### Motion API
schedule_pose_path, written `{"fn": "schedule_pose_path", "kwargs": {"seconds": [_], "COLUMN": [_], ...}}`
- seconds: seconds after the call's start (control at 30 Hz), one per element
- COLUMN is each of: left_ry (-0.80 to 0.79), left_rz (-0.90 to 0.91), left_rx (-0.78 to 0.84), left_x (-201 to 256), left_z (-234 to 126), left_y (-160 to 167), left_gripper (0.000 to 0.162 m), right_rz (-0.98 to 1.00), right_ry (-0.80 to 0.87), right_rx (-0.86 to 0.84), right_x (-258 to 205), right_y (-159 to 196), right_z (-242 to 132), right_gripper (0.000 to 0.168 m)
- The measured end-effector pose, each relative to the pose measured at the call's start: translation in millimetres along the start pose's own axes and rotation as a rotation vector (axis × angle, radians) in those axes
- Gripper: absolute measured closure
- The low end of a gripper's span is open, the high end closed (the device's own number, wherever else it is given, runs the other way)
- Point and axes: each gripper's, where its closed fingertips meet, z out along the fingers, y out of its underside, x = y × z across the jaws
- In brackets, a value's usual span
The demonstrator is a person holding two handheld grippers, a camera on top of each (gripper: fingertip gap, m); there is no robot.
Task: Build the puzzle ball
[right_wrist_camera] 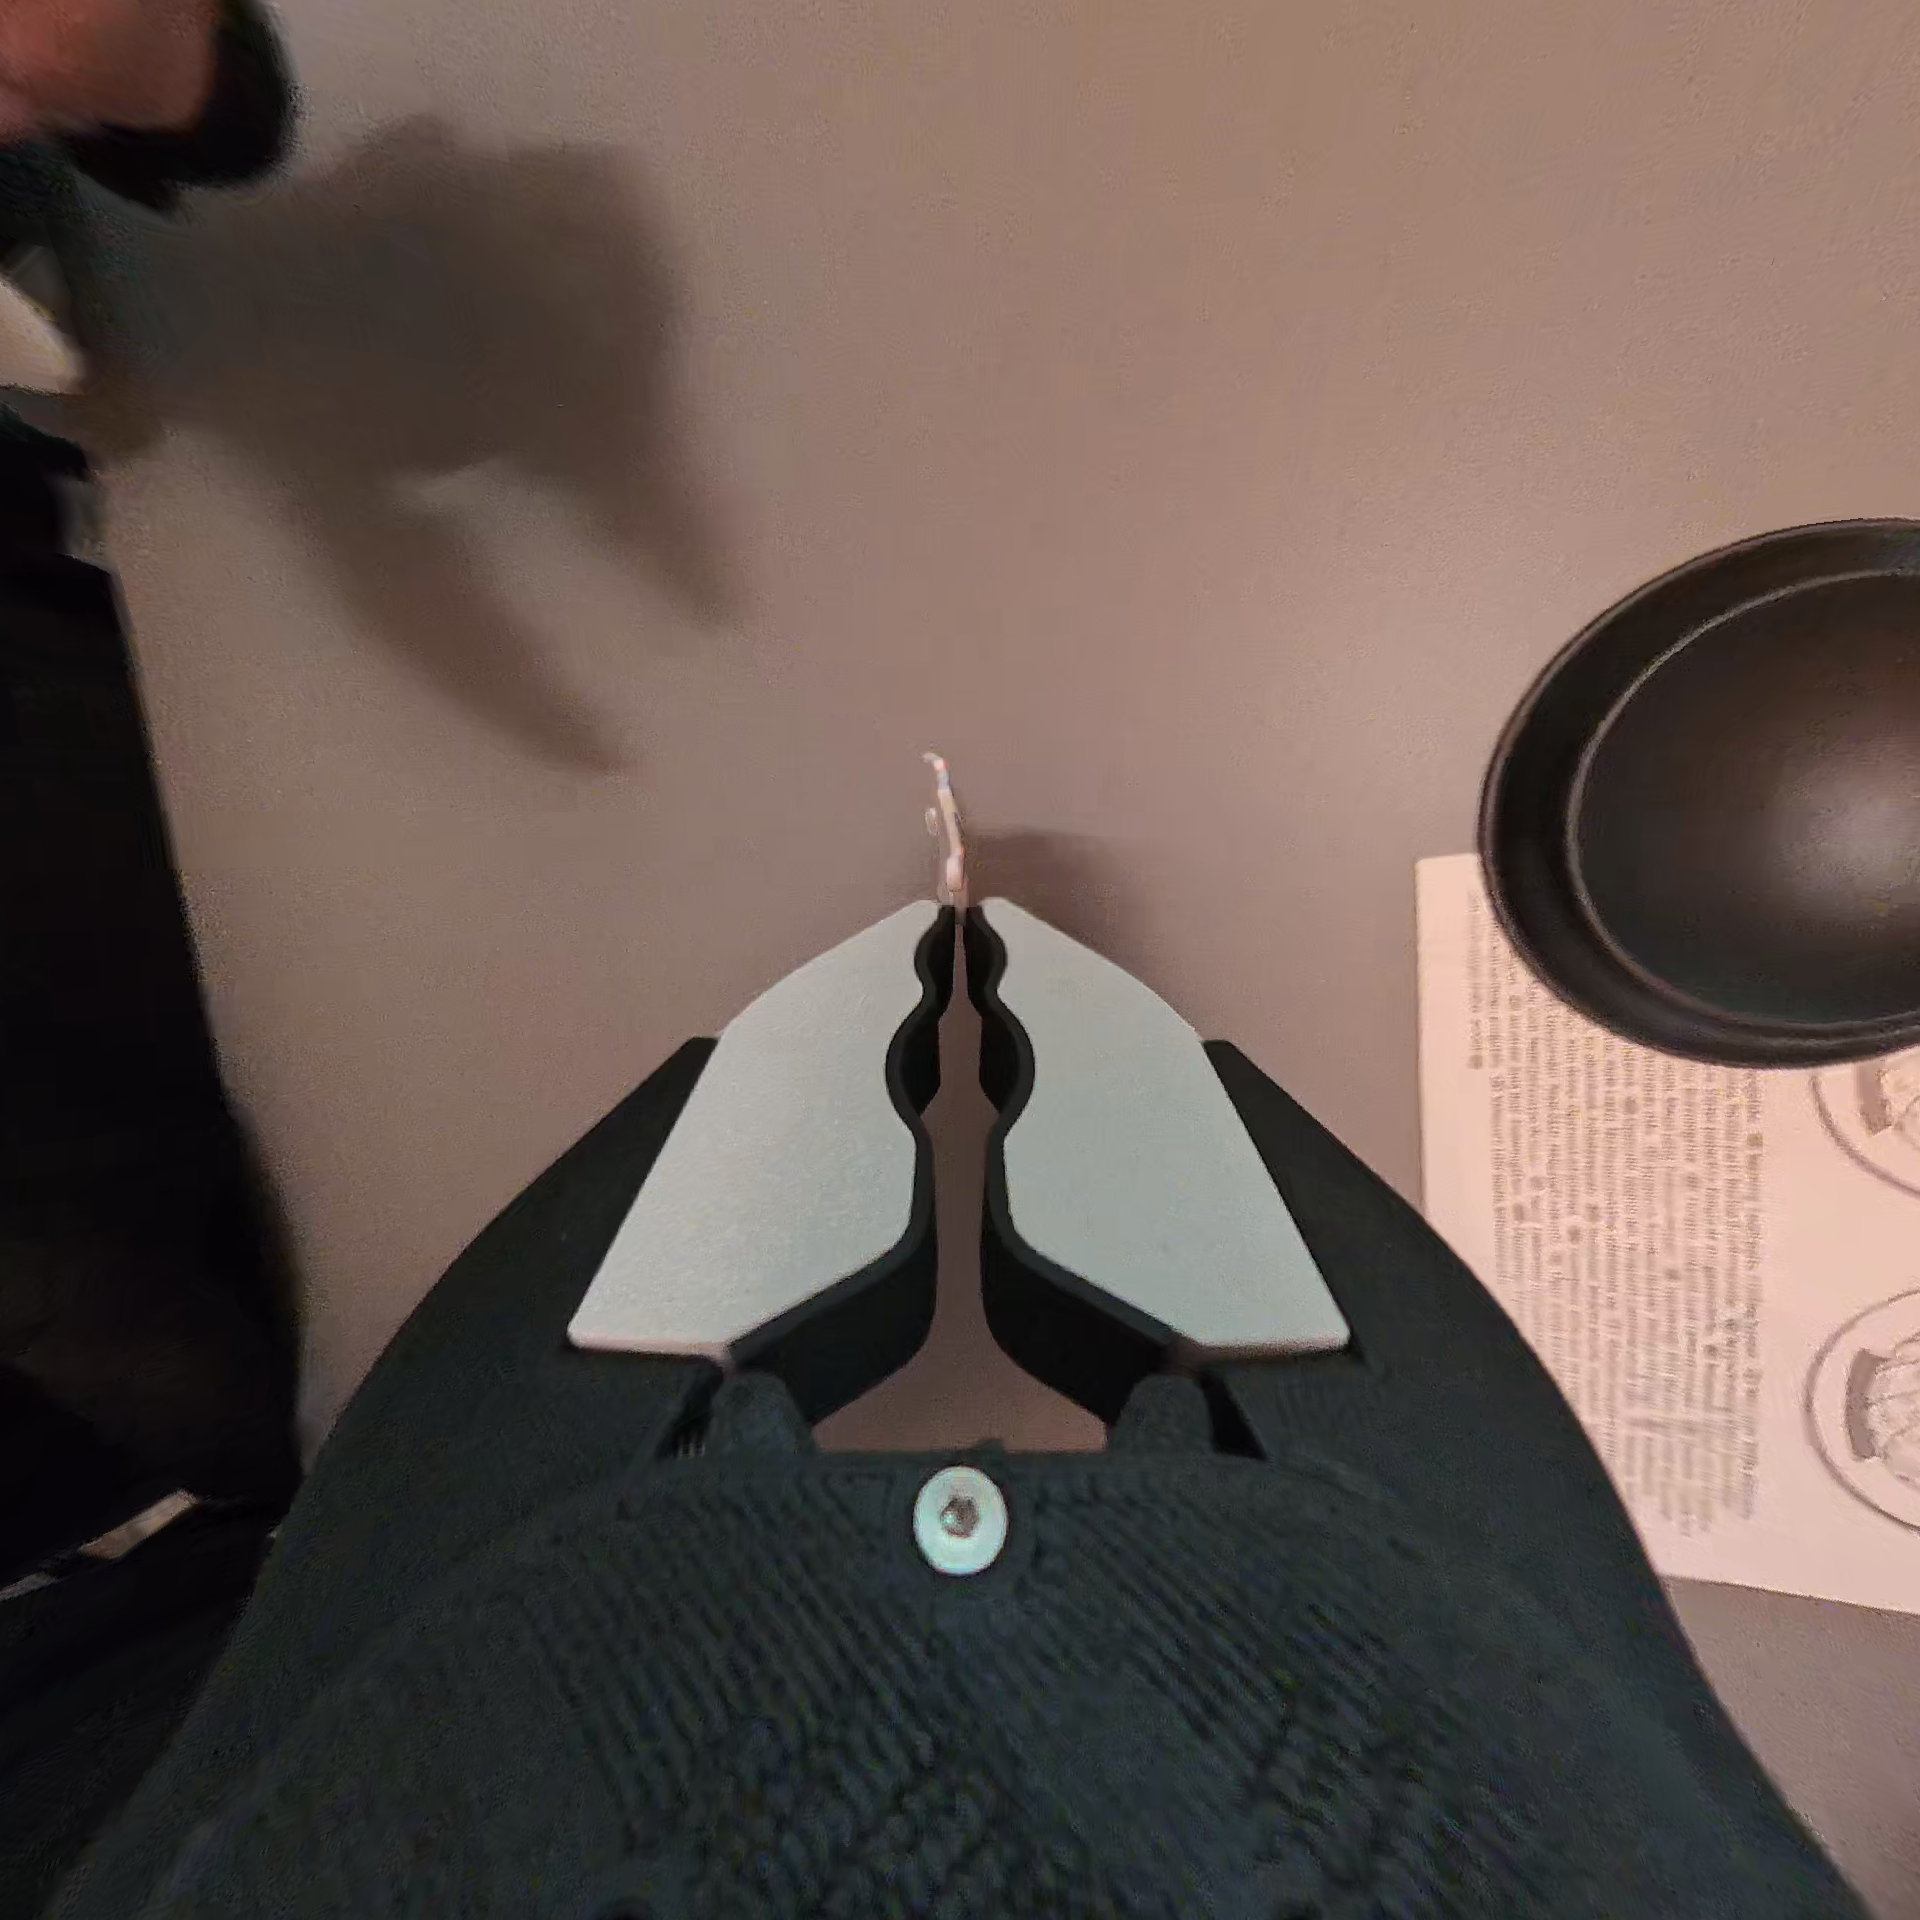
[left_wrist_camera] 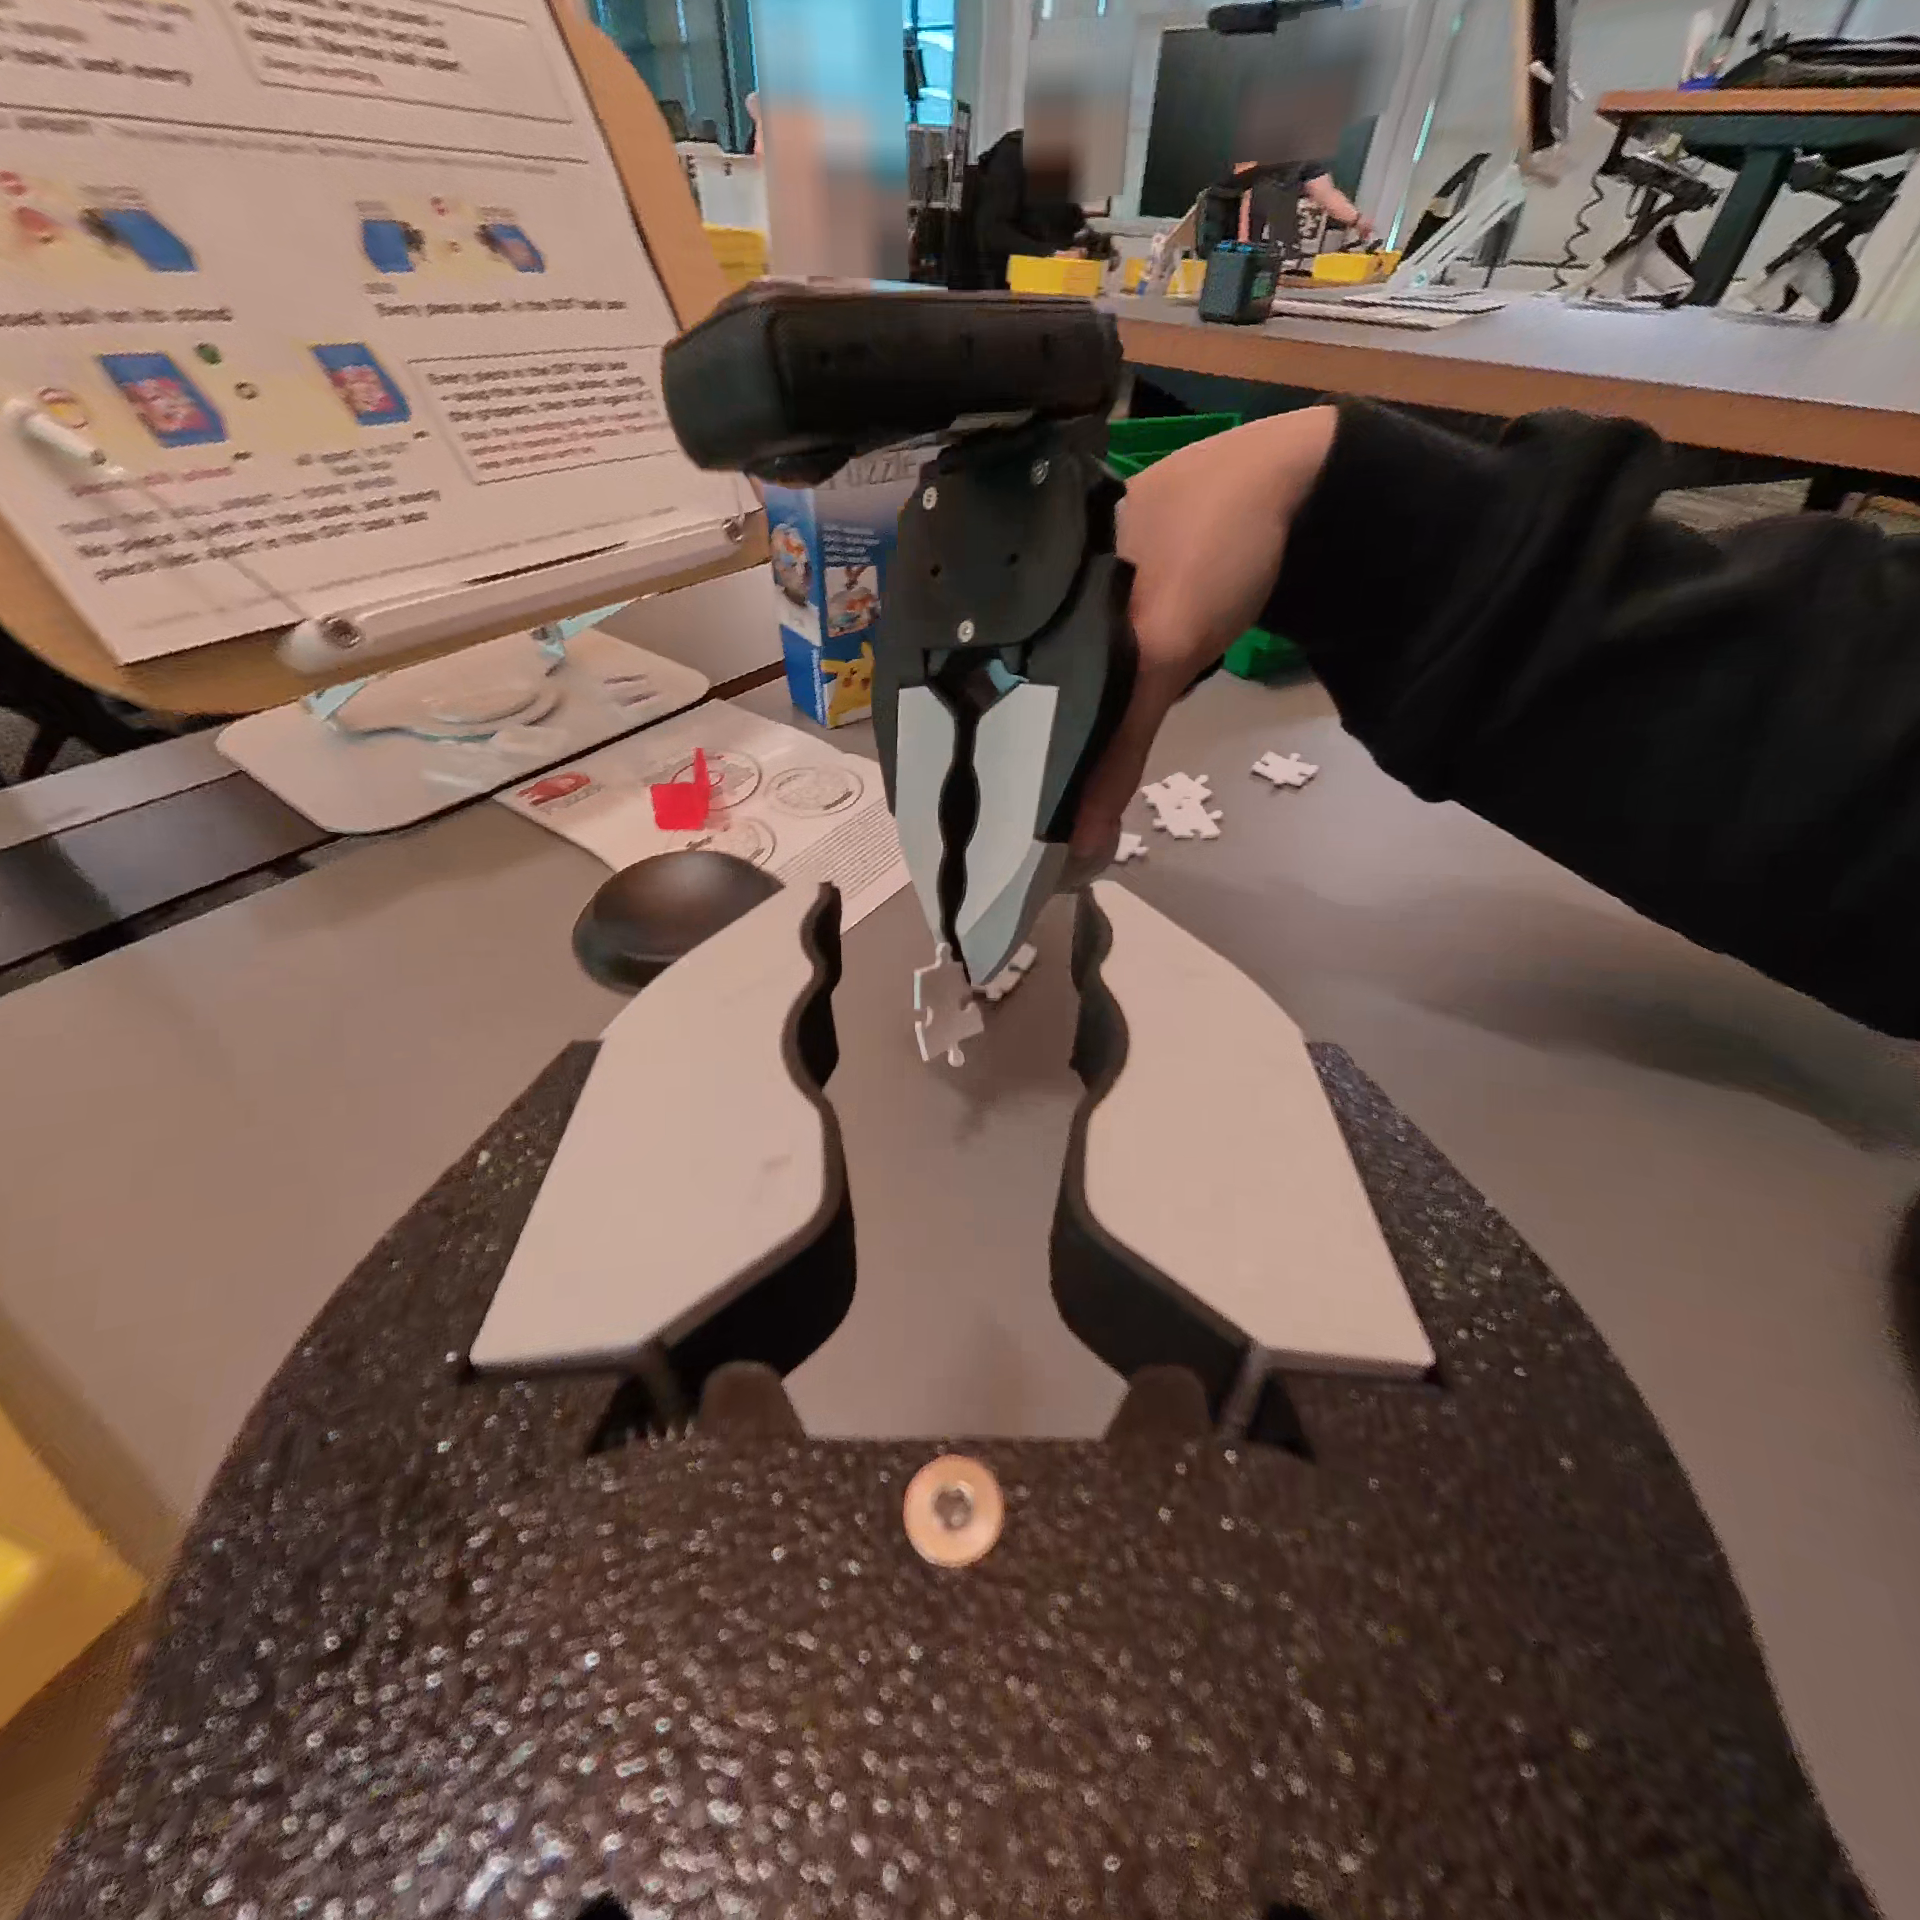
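- One white puzzle piece (left_wrist_camera: 948,1006) is held at the tips of the right gripper (left_wrist_camera: 964,971), just above the table (left_wrist_camera: 1455,987); in the right wrist view the same piece (right_wrist_camera: 948,842) is seen edge-on, pinched between the closed fingers.
- The right gripper (right_wrist_camera: 958,909) is therefore clenched on the piece, and it is pointed steeply down at the table.
- The left gripper (left_wrist_camera: 951,925) is released: its fingers (left_wrist_camera: 707,1122) are spread wide and nothing is held between them. It is aimed at the piece from close by.
- Another piece (left_wrist_camera: 1013,971) is seen on the table just behind the right gripper's tips, partly hidden.
- More loose pieces (left_wrist_camera: 1184,805) are scattered farther off, near the hand (left_wrist_camera: 1174,623) that holds the right gripper.
- A black dome (left_wrist_camera: 670,920) is placed to the left; in the right wrist view this dome (right_wrist_camera: 1725,821) is shown resting partly on a printed sheet (right_wrist_camera: 1621,1299).
- A small red part (left_wrist_camera: 681,800) is laid on that sheet (left_wrist_camera: 790,821), and a blue box (left_wrist_camera: 831,613) is standing behind it.
- No joined pieces and no part of a ball are visible, so the task is judged to be at its very beginning: one piece is picked up, and nearly all the joining is left to be done.
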Motion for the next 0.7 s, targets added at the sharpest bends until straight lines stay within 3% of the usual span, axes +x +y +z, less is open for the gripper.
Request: {"fn": "schedule_pose_path", "kwargs": {"seconds": [0.23,0.7], "left_ry": [-0.086,-0.189], "left_rz": [0.001,-0.052], "left_rx": [-0.085,-0.062], "left_x": [-23,-55], "left_z": [-36,-65], "left_y": [23,24], "left_gripper": [0.12,0.121], "right_rz": [-0.007,-0.083], "right_ry": [0.104,0.278], "right_rx": [-0.113,-0.075], "right_x": [27,52], "right_y": [-1,-9], "right_z": [21,26], "right_gripper": [0.166,0.151]}}
